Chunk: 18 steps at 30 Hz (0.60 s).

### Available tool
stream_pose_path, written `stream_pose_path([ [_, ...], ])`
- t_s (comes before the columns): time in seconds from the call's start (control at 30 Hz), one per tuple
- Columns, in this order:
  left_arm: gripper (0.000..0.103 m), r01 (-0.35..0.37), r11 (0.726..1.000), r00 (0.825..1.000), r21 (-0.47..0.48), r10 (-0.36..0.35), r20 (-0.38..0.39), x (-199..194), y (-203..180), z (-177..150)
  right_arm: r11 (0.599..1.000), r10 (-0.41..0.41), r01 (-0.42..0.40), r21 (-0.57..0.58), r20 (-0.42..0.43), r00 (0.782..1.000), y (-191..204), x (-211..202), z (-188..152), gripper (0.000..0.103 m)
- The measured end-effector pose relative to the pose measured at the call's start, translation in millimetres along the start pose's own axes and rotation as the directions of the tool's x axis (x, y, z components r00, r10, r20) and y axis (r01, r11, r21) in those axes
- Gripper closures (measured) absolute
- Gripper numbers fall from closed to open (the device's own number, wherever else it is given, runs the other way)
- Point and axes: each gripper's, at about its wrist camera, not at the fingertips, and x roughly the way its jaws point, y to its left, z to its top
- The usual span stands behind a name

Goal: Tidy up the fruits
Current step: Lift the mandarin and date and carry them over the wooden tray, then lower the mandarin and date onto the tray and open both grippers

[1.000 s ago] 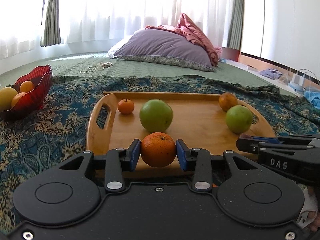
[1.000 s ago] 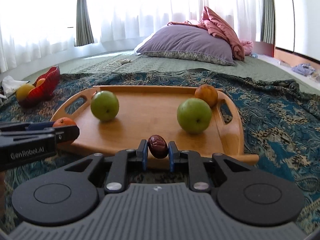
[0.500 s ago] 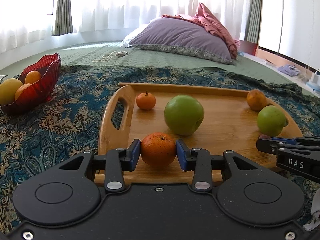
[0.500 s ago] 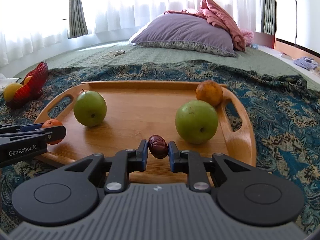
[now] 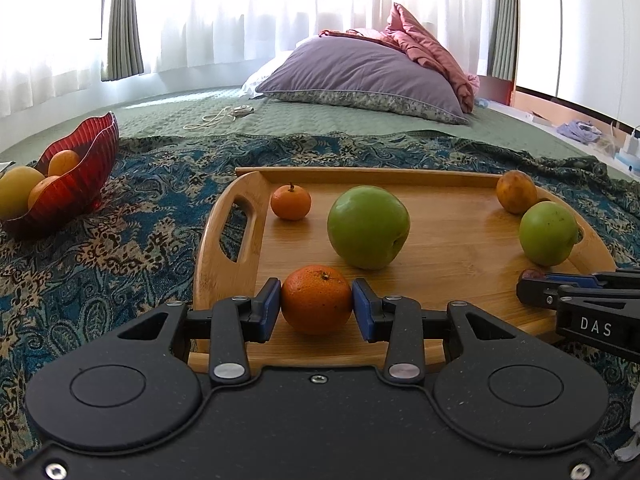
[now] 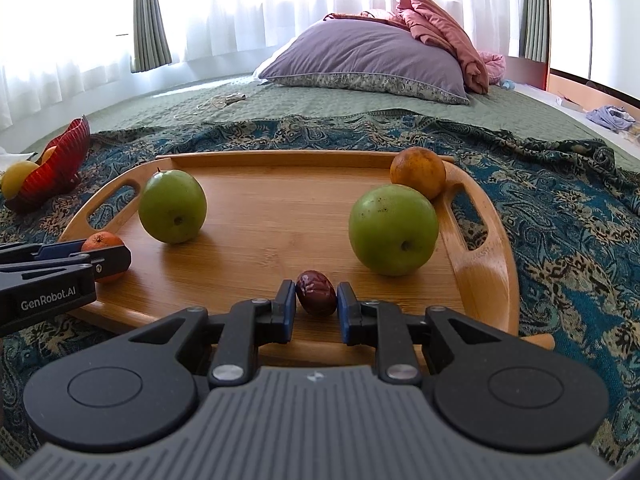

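Sunlit bedroom, green quilted bed (image 5: 320,120) under a blue patterned throw (image 5: 140,216), purple pillow (image 5: 360,76) behind. Wooden tray (image 5: 460,256) on the throw, carrying two green apples (image 6: 172,206) (image 6: 393,229). Red bowl (image 5: 84,176) of fruit far left. Left gripper (image 5: 316,306) clamped on an orange (image 5: 317,304) at the tray's near edge. Right gripper (image 6: 317,300) opening, jaws slightly parted around a dark red date (image 6: 316,293) resting on the tray.

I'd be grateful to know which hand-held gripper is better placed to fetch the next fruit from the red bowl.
Probably the left hand-held gripper: the red bowl lies on its side, beyond the tray. It must first release its orange. The right one, opening around the date, sits farther away.
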Motion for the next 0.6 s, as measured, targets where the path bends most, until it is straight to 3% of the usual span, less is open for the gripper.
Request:
stream_pose_path([
  [0.07, 0.065, -0.001, 1.000, 1.000, -0.004, 0.001, -0.001, -0.8, 0.0, 0.1, 1.000, 0.000, 0.000, 0.006, 0.001, 1.000, -0.6, -0.8, -0.6, 0.065],
  [0.17, 0.063, -0.007, 1.000, 1.000, 0.002, 0.007, 0.018, -5.3, -0.5, 0.3, 1.000, 0.005, -0.005, 0.017, 0.004, 1.000, -1.9, -2.7, -0.8, 0.065],
  [0.4, 0.044, 0.010, 1.000, 0.999, 0.012, -0.010, 0.038, -19.6, -0.8, 1.3, 1.000, 0.009, -0.010, 0.011, 0.021, 1.000, -3.1, -12.1, -1.5, 0.055],
  [0.53, 0.031, 0.023, 0.999, 0.998, 0.028, -0.024, 0.055, -32.2, -3.8, 0.8, 1.000, 0.015, -0.015, -0.001, 0.044, 0.999, -4.0, -22.4, -4.2, 0.042],
  [0.6, 0.030, 0.027, 0.999, 0.997, 0.045, -0.030, 0.066, -39.6, -6.5, -0.3, 1.000, 0.021, -0.021, -0.010, 0.056, 0.998, -4.1, -27.9, -6.4, 0.041],
])
